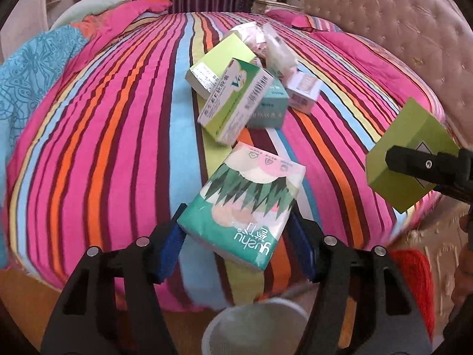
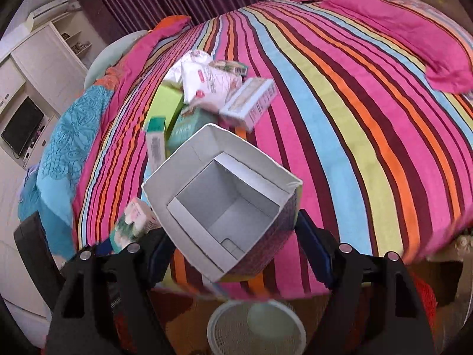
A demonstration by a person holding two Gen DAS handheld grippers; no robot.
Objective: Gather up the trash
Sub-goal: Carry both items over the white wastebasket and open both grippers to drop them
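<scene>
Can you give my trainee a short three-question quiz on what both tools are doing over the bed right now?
1. True or false: the left tool holds a tissue pack.
2. What does the right tool hold? A) a closed bottle B) an open-topped box C) nothing
3. Fill in: the remaining trash pile lies on a ___ bedspread.

Key: 1 true; 2 B; 3 striped.
</scene>
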